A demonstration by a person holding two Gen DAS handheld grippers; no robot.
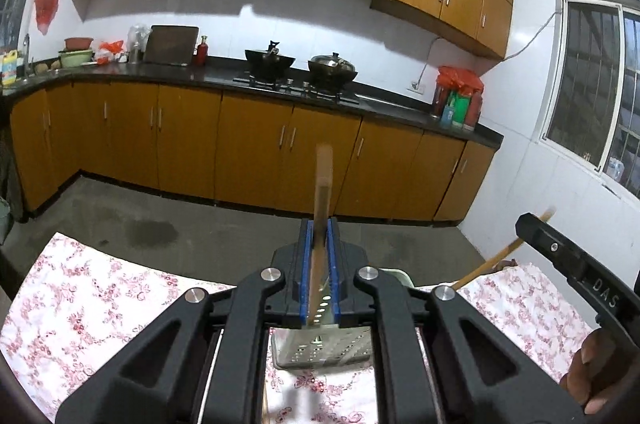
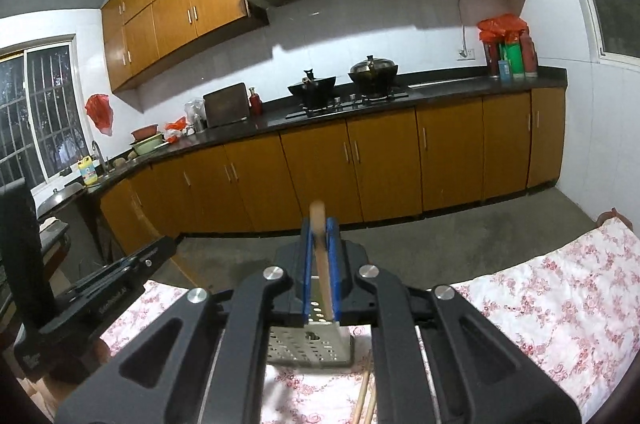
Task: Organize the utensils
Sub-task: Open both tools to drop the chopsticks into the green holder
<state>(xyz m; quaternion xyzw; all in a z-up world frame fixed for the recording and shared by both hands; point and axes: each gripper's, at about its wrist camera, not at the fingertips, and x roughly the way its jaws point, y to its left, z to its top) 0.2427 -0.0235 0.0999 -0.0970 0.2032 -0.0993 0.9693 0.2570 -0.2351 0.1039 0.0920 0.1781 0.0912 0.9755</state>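
Left wrist view: left gripper (image 1: 319, 244) clamps a wooden chopstick (image 1: 322, 191) pointing up and forward, perforated metal holder (image 1: 320, 354) just below on the floral-cloth worktop (image 1: 80, 304); right gripper (image 2: 320, 244) likewise pinches its own chopstick (image 2: 320, 236) above the holder, about equally near.

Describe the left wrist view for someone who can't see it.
Black tongs with blue pads grip a chopstick that points up, above a perforated metal holder on a floral tablecloth. Behind are orange kitchen cabinets and two woks.
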